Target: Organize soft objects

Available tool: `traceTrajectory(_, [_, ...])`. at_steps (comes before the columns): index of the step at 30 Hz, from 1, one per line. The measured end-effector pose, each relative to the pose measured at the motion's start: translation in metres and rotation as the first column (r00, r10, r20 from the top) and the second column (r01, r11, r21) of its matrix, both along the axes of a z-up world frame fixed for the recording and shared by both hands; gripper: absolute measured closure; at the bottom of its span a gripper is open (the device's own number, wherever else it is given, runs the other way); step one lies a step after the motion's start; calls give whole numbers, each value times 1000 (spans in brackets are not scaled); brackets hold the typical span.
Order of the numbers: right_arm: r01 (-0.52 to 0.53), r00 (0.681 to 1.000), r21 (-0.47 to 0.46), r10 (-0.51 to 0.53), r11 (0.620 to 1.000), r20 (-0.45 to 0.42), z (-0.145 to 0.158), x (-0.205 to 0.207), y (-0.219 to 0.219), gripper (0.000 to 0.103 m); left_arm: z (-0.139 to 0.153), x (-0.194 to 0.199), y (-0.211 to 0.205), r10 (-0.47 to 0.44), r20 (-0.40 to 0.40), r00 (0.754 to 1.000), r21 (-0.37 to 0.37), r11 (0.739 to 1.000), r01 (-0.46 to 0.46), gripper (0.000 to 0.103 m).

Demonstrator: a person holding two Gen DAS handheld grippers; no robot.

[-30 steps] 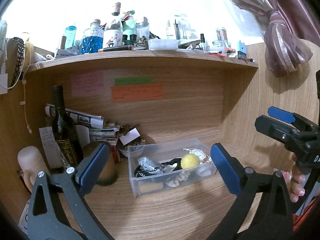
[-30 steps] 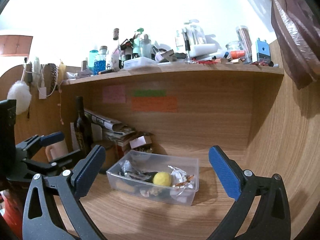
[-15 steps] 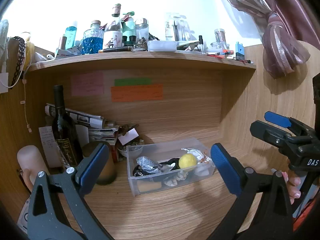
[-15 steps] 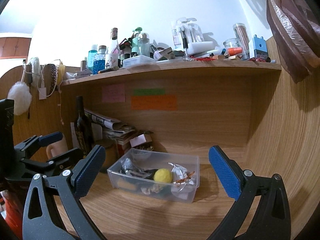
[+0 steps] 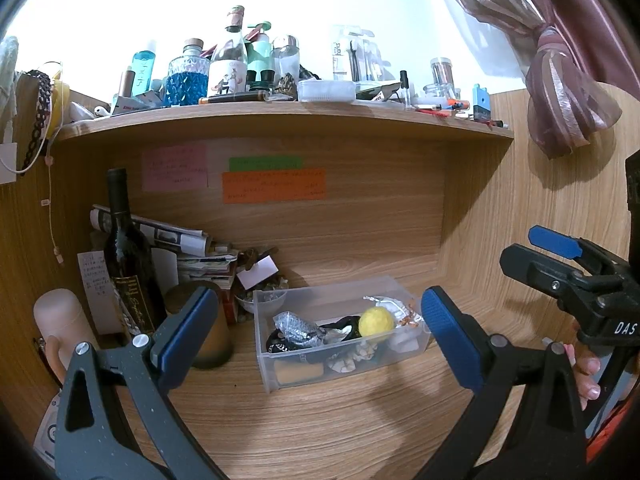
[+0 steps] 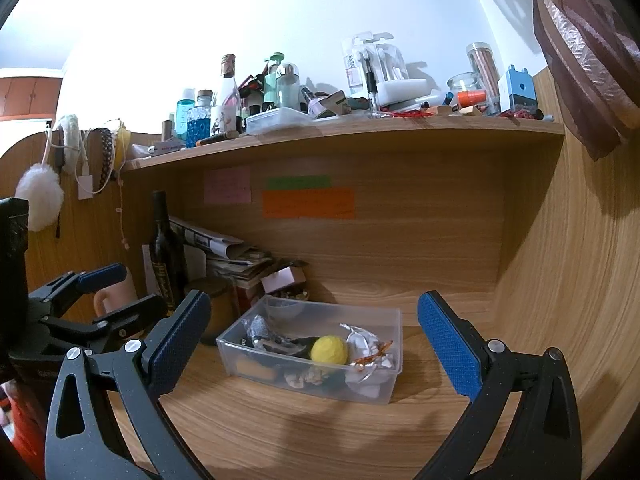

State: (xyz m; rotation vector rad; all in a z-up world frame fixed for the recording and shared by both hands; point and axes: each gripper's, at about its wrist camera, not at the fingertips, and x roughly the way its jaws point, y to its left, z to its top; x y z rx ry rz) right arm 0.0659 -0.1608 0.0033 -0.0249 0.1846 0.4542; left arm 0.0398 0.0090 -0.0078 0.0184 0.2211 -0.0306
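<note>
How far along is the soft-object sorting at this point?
Barely started. Nothing looks sorted: the yellow ball lies in the clear plastic bin among mixed items. Left gripper and right gripper are open and empty, short of the bin. Every pick remains.

Ball [image 5: 375, 321] in bin [image 5: 280, 380], bottle [image 5: 128, 256] to its left

From my remote station I see a yellow ball [image 5: 375, 321] and crinkled silver foil [image 5: 295, 325] in a clear bin [image 5: 344, 374], pink [image 5: 175, 171], green [image 5: 265, 163] and orange notes [image 5: 273, 191] on wood-grain desk [image 5: 320, 432], blue pads [image 6: 448, 346].
</note>
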Motion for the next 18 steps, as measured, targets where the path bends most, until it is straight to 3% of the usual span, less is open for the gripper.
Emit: traceTrajectory(18, [-4, 1000, 3, 4, 1000, -10, -3, 1, 5, 0, 1, 2, -2, 2, -3, 1000, -1, 1000, -2, 0])
